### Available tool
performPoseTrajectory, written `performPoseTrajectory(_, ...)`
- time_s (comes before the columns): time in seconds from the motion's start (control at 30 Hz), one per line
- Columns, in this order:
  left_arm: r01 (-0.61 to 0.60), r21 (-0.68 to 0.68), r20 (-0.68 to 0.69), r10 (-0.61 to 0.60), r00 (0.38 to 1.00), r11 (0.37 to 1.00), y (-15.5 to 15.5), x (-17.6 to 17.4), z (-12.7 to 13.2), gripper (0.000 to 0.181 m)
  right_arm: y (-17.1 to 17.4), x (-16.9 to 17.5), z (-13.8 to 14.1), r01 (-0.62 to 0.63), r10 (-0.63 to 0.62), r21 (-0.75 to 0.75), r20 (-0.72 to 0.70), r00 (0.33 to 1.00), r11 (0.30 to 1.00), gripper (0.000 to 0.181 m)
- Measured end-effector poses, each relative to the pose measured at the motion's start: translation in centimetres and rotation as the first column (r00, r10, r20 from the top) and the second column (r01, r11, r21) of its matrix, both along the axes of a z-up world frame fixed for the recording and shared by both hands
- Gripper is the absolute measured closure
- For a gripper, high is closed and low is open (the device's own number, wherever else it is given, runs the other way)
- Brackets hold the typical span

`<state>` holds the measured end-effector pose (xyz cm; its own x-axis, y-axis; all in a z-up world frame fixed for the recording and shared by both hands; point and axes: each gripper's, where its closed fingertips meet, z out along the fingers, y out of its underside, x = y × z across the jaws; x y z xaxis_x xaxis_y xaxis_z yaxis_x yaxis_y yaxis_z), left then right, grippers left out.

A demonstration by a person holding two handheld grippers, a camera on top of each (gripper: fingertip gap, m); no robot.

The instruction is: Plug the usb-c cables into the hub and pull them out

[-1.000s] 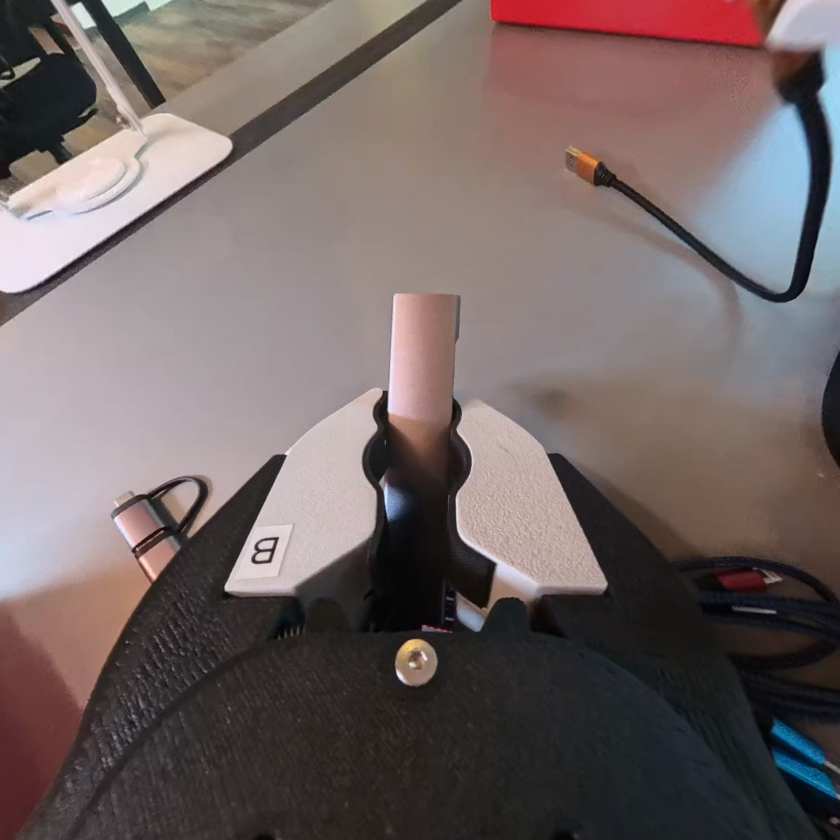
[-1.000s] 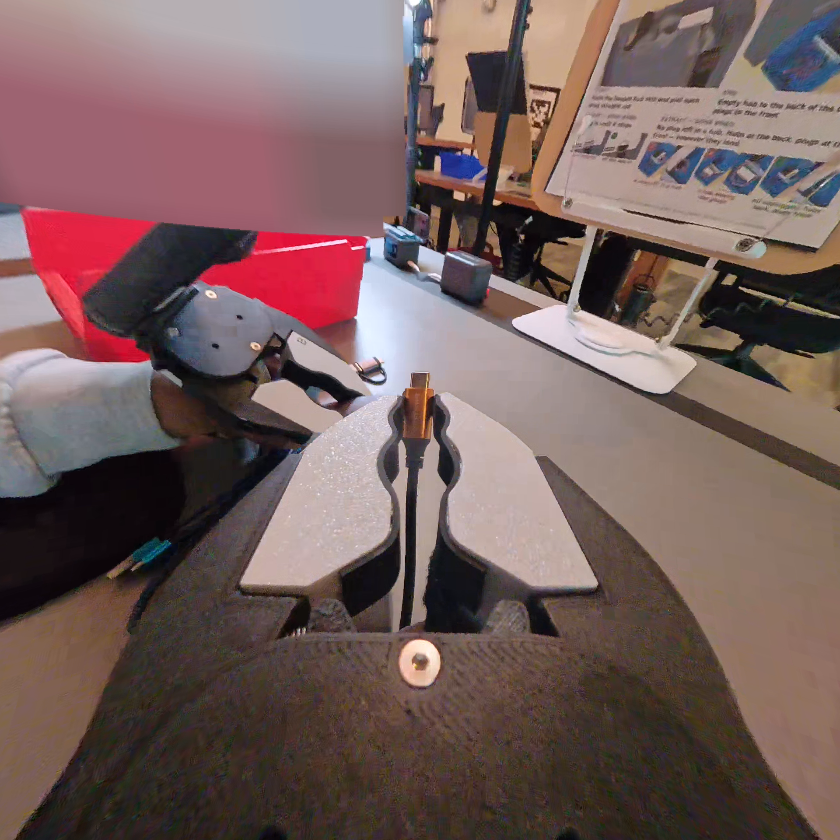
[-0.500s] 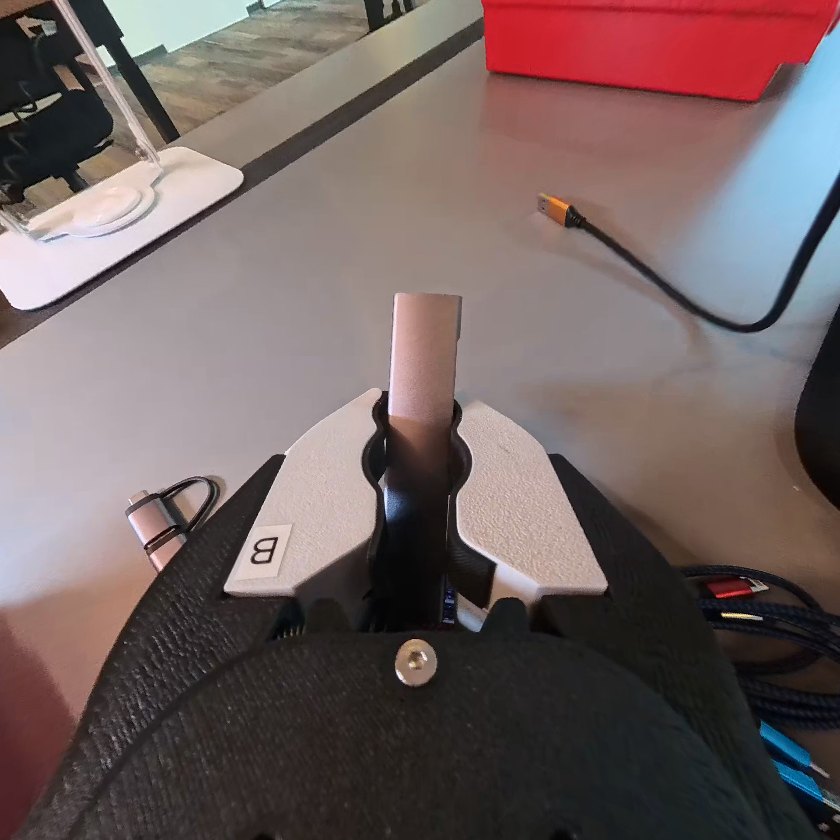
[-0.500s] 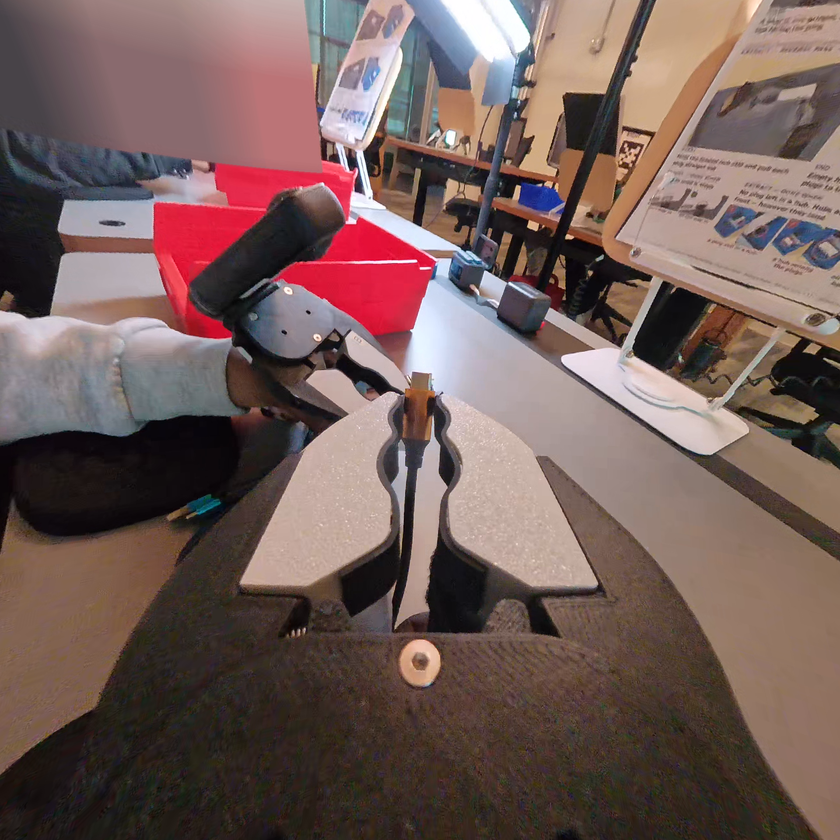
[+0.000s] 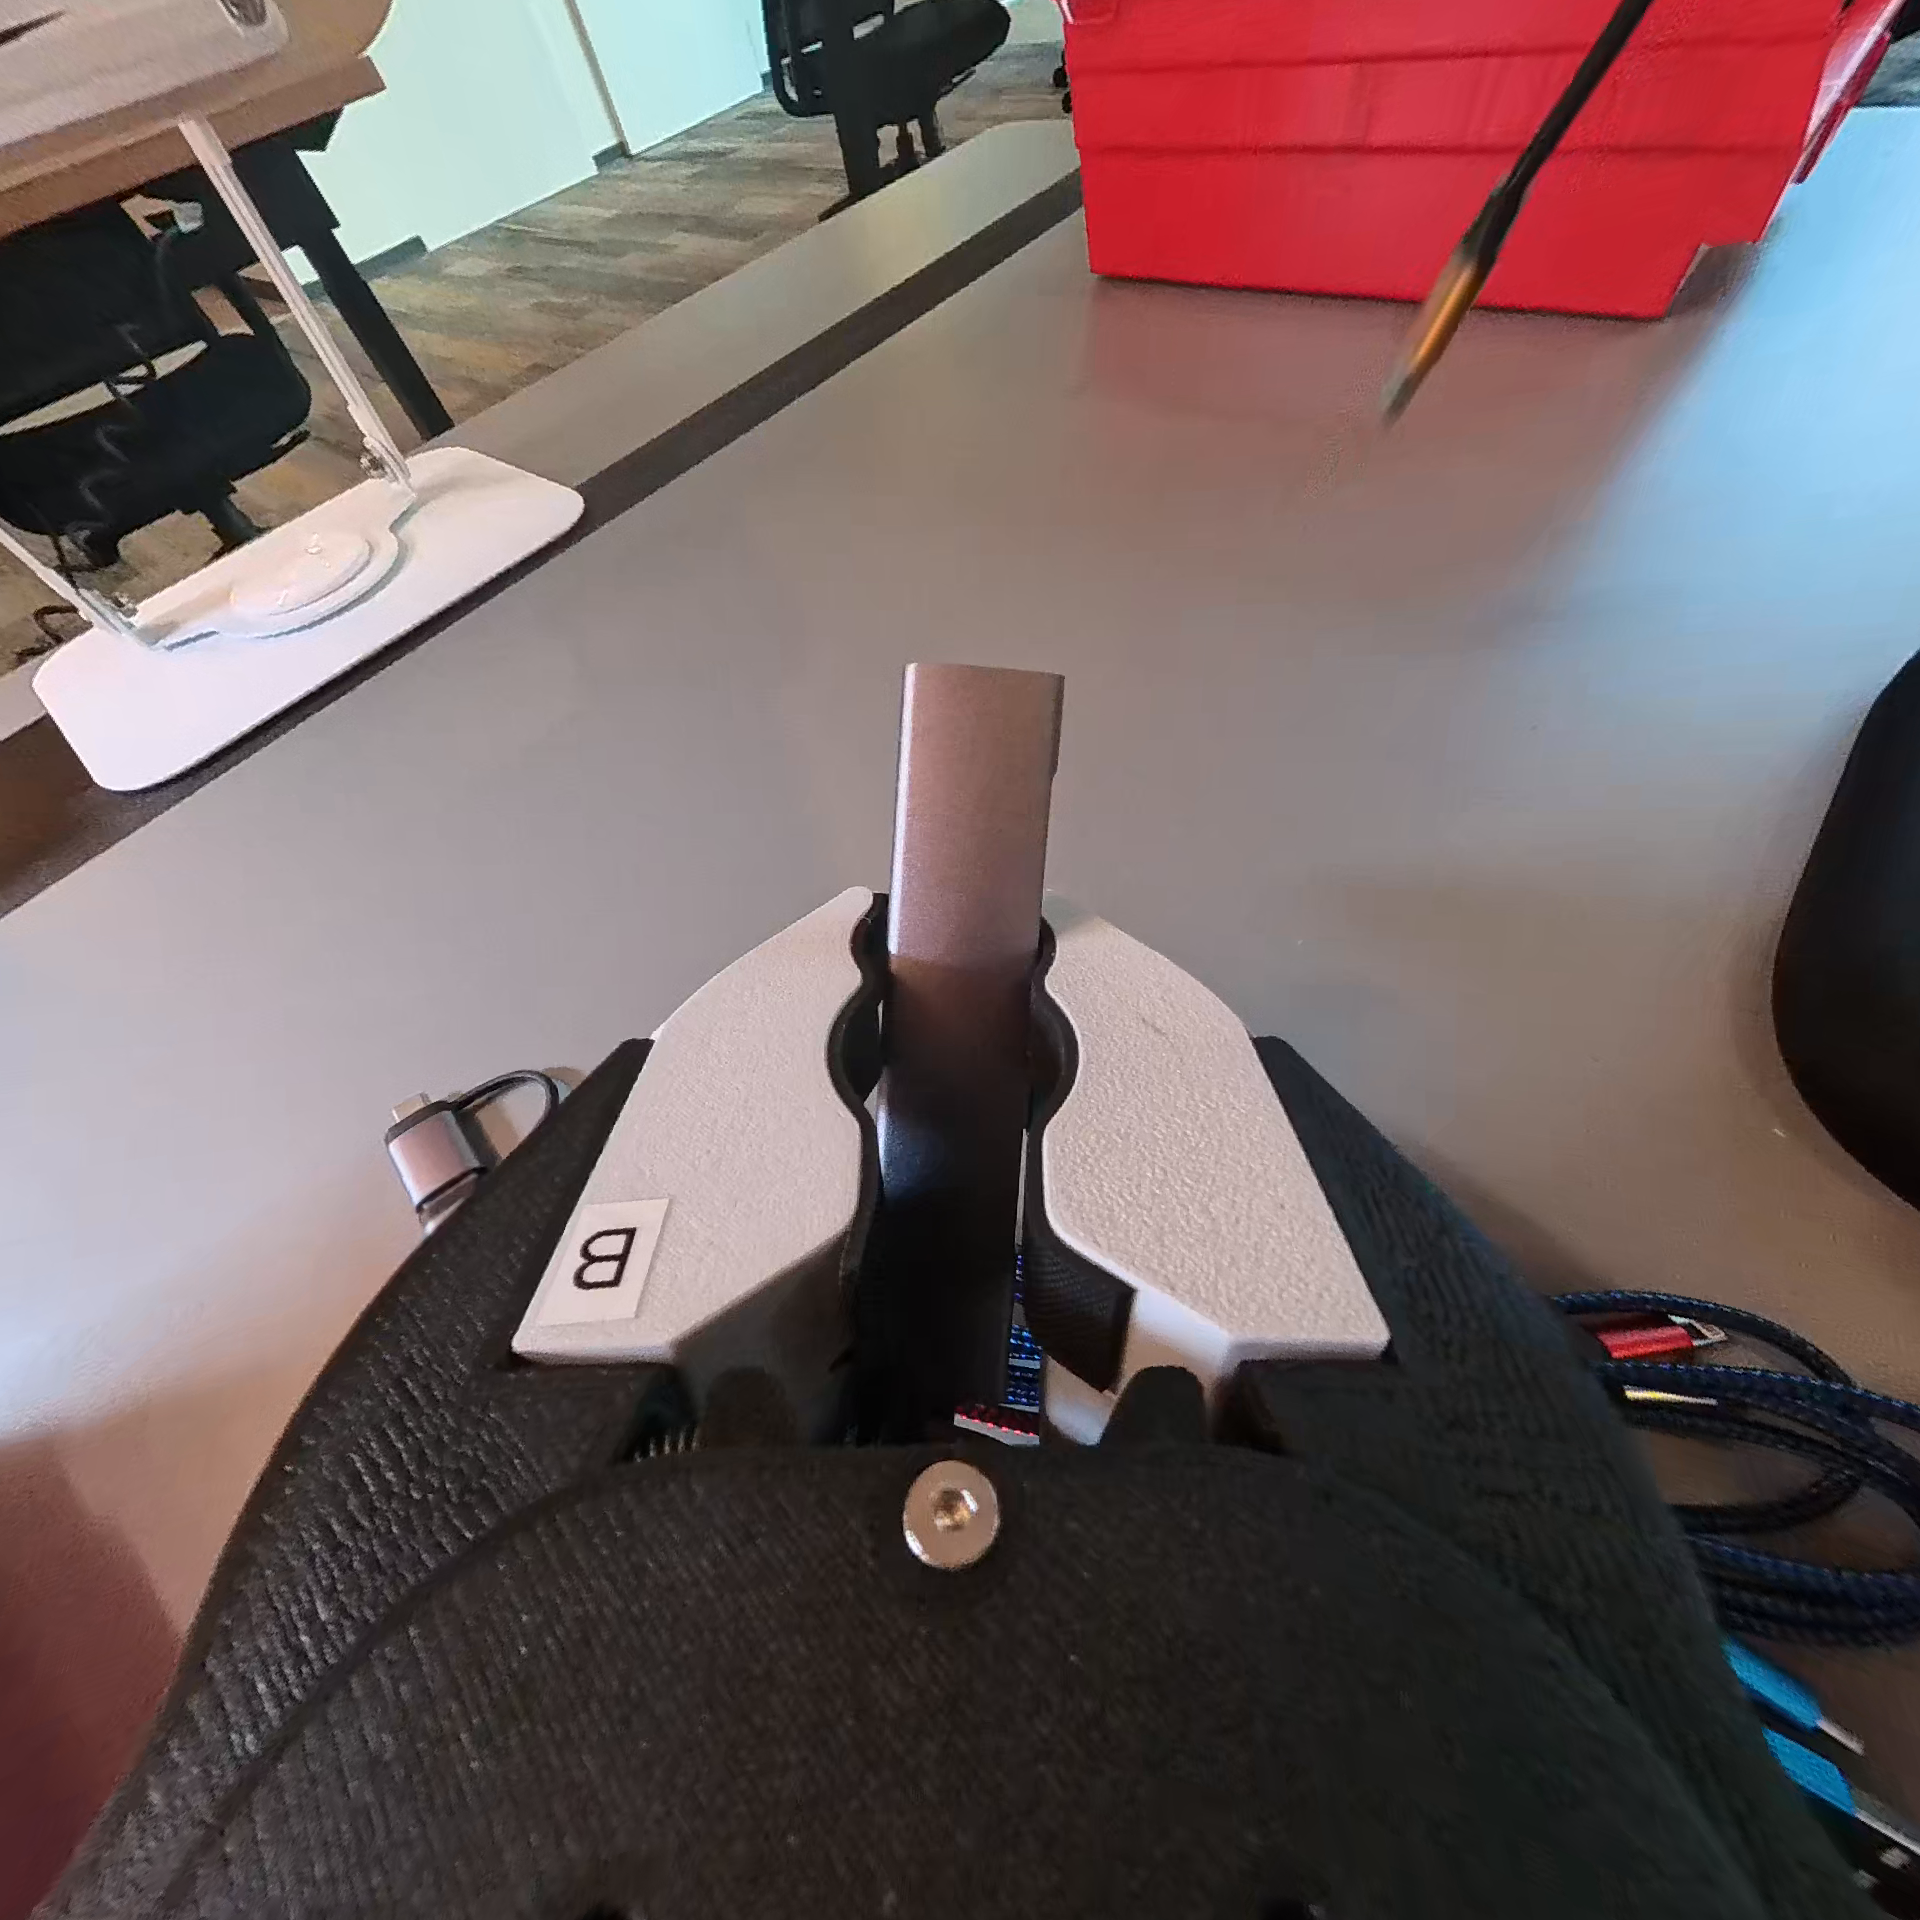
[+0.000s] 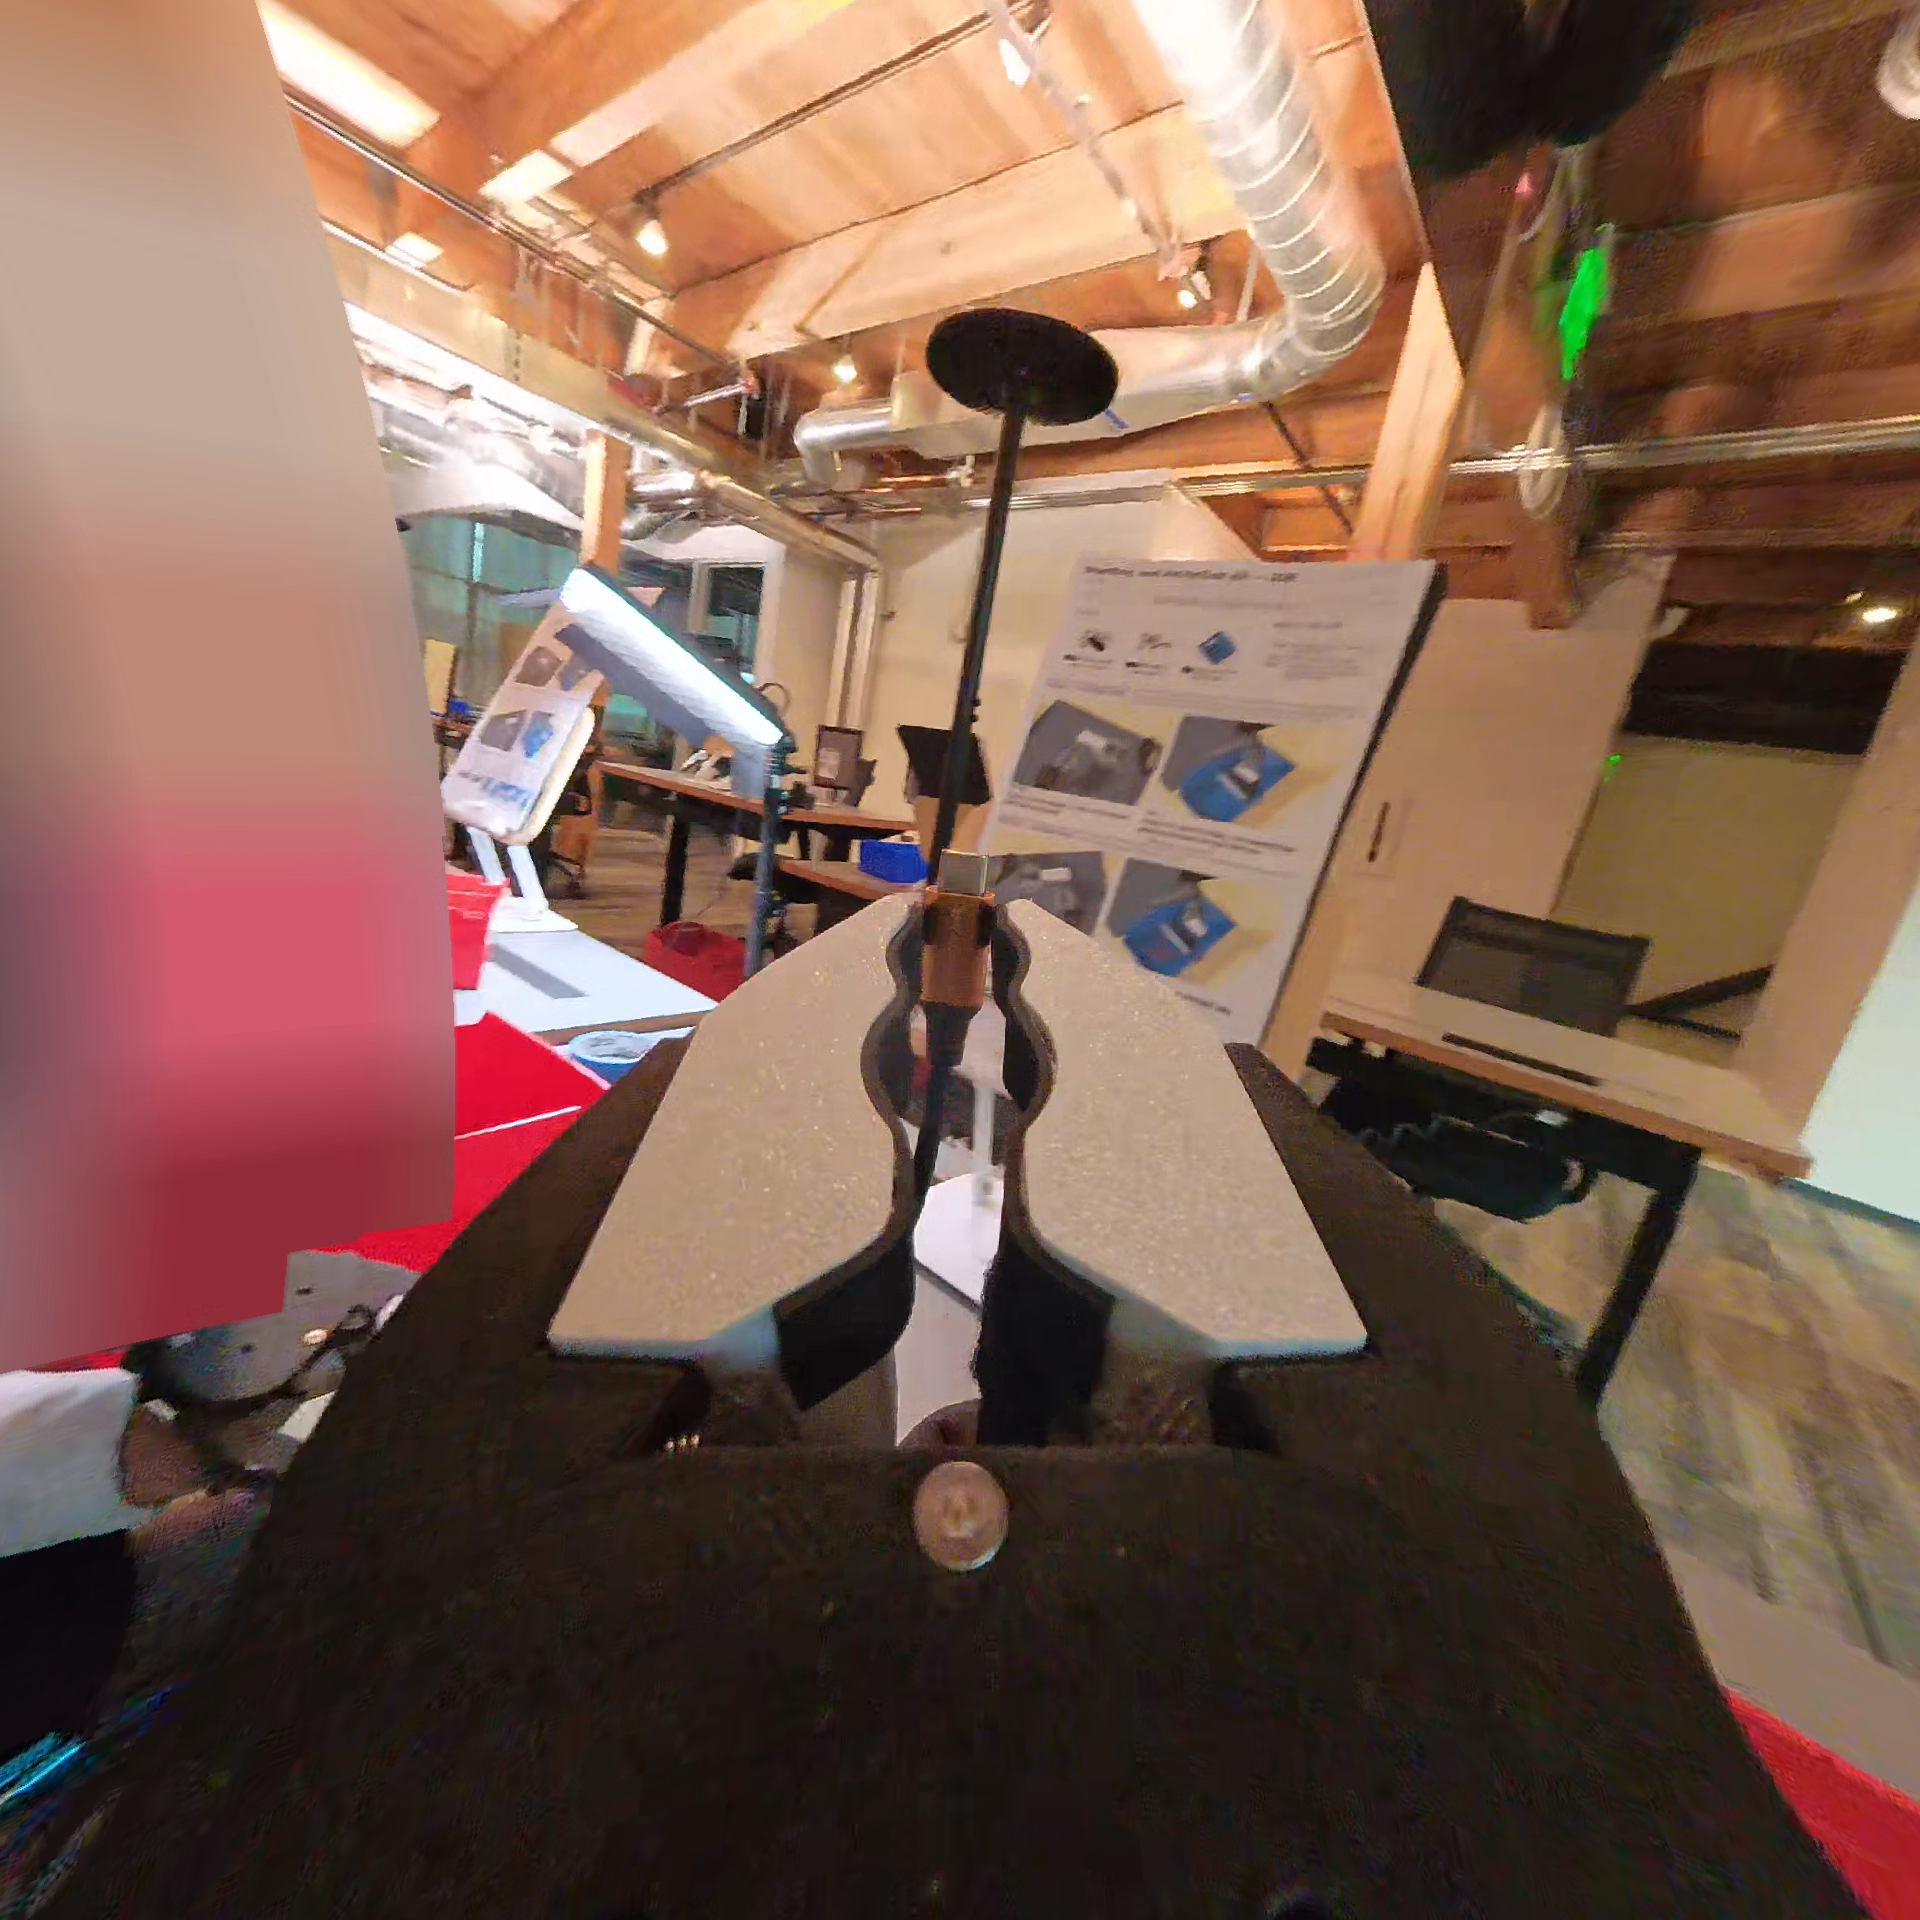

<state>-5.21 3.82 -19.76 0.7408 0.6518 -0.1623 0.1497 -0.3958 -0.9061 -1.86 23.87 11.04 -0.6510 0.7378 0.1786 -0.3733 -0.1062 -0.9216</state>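
Observation:
My left gripper (image 5: 961,935) is shut on a grey metal hub (image 5: 977,800) that sticks forward out of the jaws, just above the grey table (image 5: 727,644). My right gripper (image 6: 961,920) is shut on the orange plug of a black usb-c cable (image 6: 954,951), its metal tip pointing forward; this view is tilted up toward the ceiling. The cable's other orange plug (image 5: 1439,312) hangs blurred in the air at the upper right of the left wrist view. The left gripper's body (image 6: 260,1361) shows low at the left of the right wrist view.
A red bin (image 5: 1455,156) stands at the table's far edge. A white sign stand base (image 5: 312,613) sits at the left. A small grey adapter (image 5: 436,1153) lies by the left gripper. Several blue braided cables (image 5: 1745,1455) lie at the right, beside a black rounded object (image 5: 1860,987).
My right gripper has risen and tilted up with the orange plug, now facing the ceiling. The cable's free orange end has lifted off the table into the air. The left gripper tilted up slightly.

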Motion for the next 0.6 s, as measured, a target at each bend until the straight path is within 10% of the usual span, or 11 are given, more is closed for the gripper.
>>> performPoseTrajectory(0.33,0.009,0.003,-0.038,-0.009,0.999,1.000,0.1,-0.1,0.1,0.157,13.0,0.4,8.3,0.410,-0.402,0.015,-0.174,0.899,0.912,0.170)
performPoseTrajectory(0.6,0.013,-0.017,-0.049,-0.013,0.999,1.000,0.2,-0.2,-0.1,0.157,20.4,-5.0,1.3,0.415,-0.388,0.173,-0.169,0.906,0.893,0.170)
